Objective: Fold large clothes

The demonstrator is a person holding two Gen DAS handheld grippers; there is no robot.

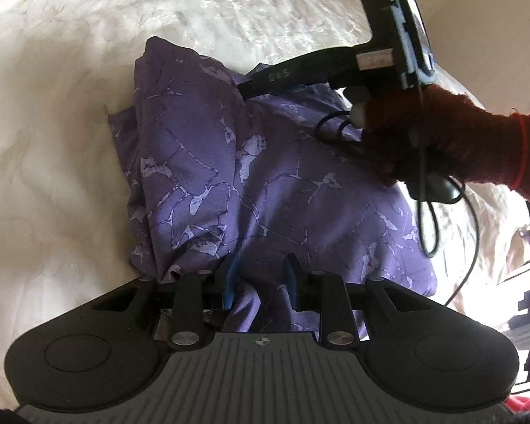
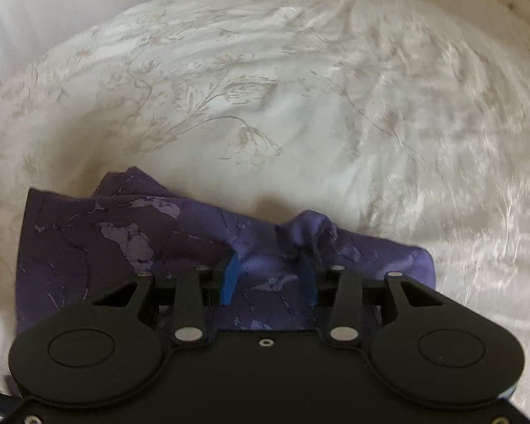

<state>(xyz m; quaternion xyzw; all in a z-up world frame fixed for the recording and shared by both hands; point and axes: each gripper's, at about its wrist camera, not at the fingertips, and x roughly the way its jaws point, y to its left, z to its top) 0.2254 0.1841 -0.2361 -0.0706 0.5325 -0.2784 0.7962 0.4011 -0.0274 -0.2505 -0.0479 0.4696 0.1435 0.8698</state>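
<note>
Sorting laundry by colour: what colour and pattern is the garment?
Purple garment with a pale lilac crackle, marble-like print; clearest in the left wrist view.

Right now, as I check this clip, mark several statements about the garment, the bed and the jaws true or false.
1. The purple garment lies on a white floral bedspread. True.
2. The left gripper has its jaws fully shut. False: they stand apart, over the cloth.
3. The garment is plain purple. False: it carries a pale marbled pattern.
4. The right gripper has its jaws apart, with cloth between them. True.
5. The hand holding the right gripper is sleeved in red. True.
</note>
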